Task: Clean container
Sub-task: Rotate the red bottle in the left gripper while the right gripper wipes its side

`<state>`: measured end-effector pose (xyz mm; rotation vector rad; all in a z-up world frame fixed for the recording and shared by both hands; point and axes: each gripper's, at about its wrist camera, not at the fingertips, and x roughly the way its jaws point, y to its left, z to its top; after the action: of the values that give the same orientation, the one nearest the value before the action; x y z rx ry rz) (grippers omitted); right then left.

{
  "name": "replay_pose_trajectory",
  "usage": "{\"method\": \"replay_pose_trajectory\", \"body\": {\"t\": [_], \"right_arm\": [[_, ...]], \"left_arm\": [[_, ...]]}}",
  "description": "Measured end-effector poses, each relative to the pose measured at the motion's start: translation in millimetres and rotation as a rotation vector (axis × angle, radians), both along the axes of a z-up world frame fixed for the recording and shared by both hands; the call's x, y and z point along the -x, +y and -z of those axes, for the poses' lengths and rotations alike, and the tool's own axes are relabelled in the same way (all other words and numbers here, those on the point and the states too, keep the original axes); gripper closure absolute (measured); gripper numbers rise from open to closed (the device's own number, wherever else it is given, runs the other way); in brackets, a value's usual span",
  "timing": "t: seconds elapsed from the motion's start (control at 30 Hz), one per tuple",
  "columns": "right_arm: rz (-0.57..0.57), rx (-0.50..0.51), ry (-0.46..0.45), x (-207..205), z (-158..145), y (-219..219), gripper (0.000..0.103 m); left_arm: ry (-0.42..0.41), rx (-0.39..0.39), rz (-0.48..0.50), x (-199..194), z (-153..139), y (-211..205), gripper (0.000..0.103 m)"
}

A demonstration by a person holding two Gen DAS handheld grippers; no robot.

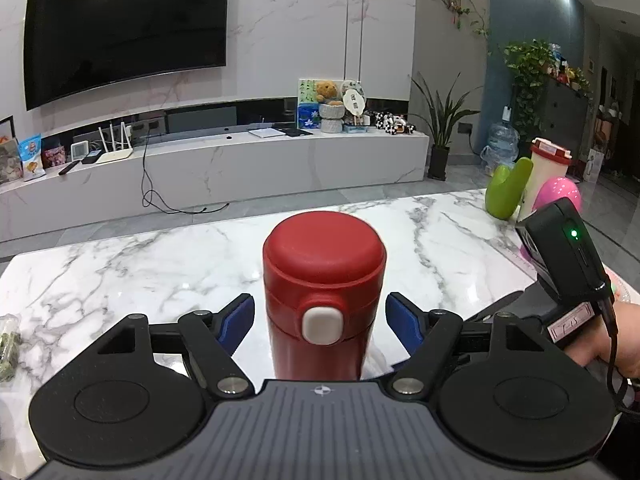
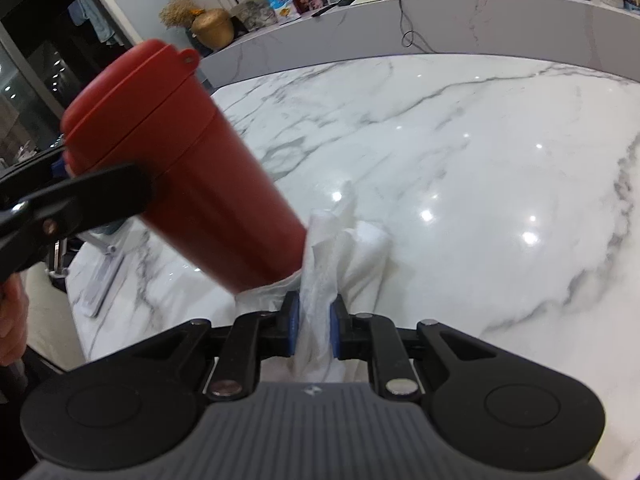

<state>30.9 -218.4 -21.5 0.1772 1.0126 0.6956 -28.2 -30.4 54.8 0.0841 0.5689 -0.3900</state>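
A red flask (image 1: 322, 296) with a white push button stands upright between the fingers of my left gripper (image 1: 320, 326). The blue pads sit beside its body with small gaps, so the jaws look open around it. In the right wrist view the same flask (image 2: 180, 168) appears tilted, with the left gripper's black finger (image 2: 80, 196) across it. My right gripper (image 2: 314, 330) is shut on a white paper towel (image 2: 328, 264), which touches the flask's lower end. The flask's base is hidden behind the towel.
The white marble table (image 2: 480, 180) spreads around both grippers. A green object (image 1: 508, 190), a cream cup with a red lid (image 1: 546, 172) and a pink object (image 1: 560, 194) stand at its far right. A packet lies at the left edge (image 1: 8, 348).
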Motion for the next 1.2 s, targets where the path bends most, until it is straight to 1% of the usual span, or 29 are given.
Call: {"method": "replay_pose_trajectory", "body": {"t": [0.13,0.23,0.33,0.47,0.53,0.63,0.77,0.87,1.03,1.2], "right_arm": [[-0.016,-0.008,-0.003,2,-4,-4,0.085],[0.033,-0.025,-0.030,-1,-7,-13,0.085],[0.100,-0.093,-0.085,-4,-18,-26,0.085],[0.172,-0.257,-0.165,-3,-37,-48,0.085],[0.174,-0.316,-0.199,-2,-45,-54,0.085],[0.141,-0.356,-0.238,2,-53,-53,0.085],[0.081,-0.343,-0.262,7,-57,-44,0.085],[0.073,-0.323,-0.248,7,-56,-42,0.085],[0.082,-0.271,-0.193,4,-48,-40,0.085],[0.087,-0.193,-0.117,-1,-28,-29,0.085]], "left_arm": [[-0.002,-0.008,0.024,-1,0,-1,0.042],[-0.004,-0.018,0.055,-3,0,1,0.042],[0.003,-0.014,0.096,-7,-1,7,0.042],[0.013,-0.009,0.150,-11,-1,14,0.042],[0.016,-0.007,0.174,-13,-2,17,0.042],[0.014,-0.010,0.178,-11,-2,16,0.042],[0.010,-0.015,0.185,-9,-1,15,0.042],[0.007,-0.018,0.190,-8,-1,14,0.042],[0.002,-0.023,0.198,-5,-1,13,0.042],[0.002,-0.011,0.184,-5,2,17,0.042]]}}
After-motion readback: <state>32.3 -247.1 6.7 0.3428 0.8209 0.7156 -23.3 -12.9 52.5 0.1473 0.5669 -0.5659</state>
